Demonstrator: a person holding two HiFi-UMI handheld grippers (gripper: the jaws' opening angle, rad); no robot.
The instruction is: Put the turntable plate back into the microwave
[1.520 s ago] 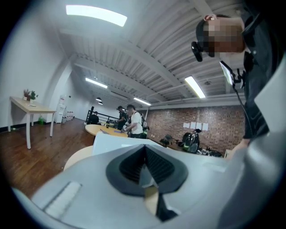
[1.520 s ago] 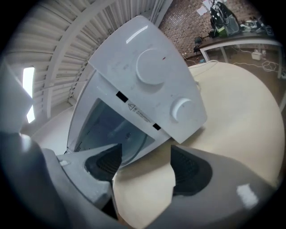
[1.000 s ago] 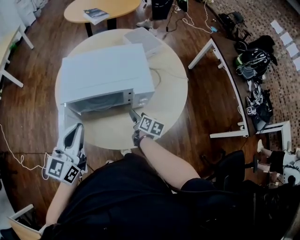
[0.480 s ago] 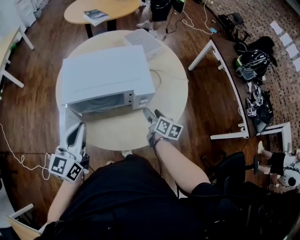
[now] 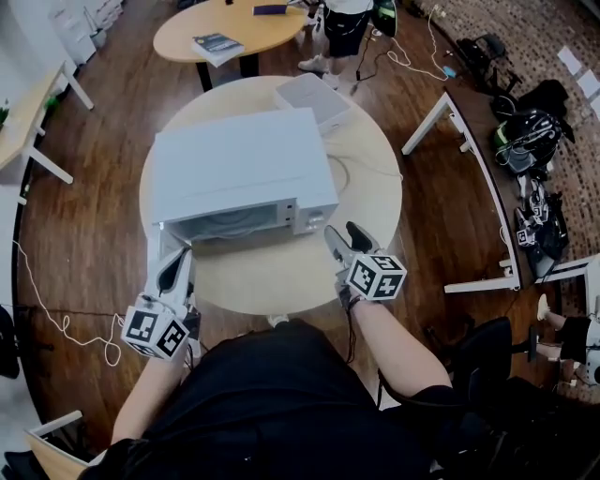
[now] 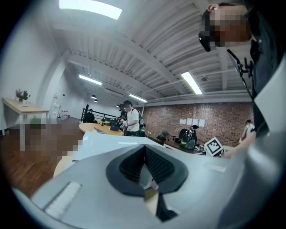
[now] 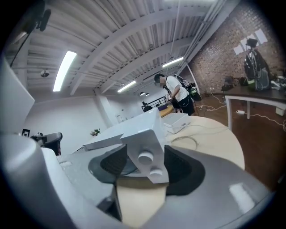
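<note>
The white microwave [image 5: 239, 164] stands on the round table [image 5: 281, 277], its door [image 5: 155, 248] swung open to the left. Inside the cavity a glassy disc, the turntable plate [image 5: 225, 225], shows dimly. My left gripper [image 5: 178, 261] sits at the door's free edge; its pads [image 6: 134, 163] are nearly together with a thin white edge between them. My right gripper [image 5: 342, 239] hovers off the microwave's front right corner. Its jaws are closing with nothing between the pads. Beyond them I see the knob panel [image 7: 145, 154].
A flat white box [image 5: 314, 94] lies behind the microwave, and a cable [image 5: 352, 169] trails over the table's right side. A second table with a book [image 5: 216, 42] and a standing person [image 5: 342, 19] are farther back. Desk legs and bags lie to the right.
My right gripper has drawn back from the microwave's front and risen, ending right of its corner, and its wrist has rolled. The left gripper has stayed by the door.
</note>
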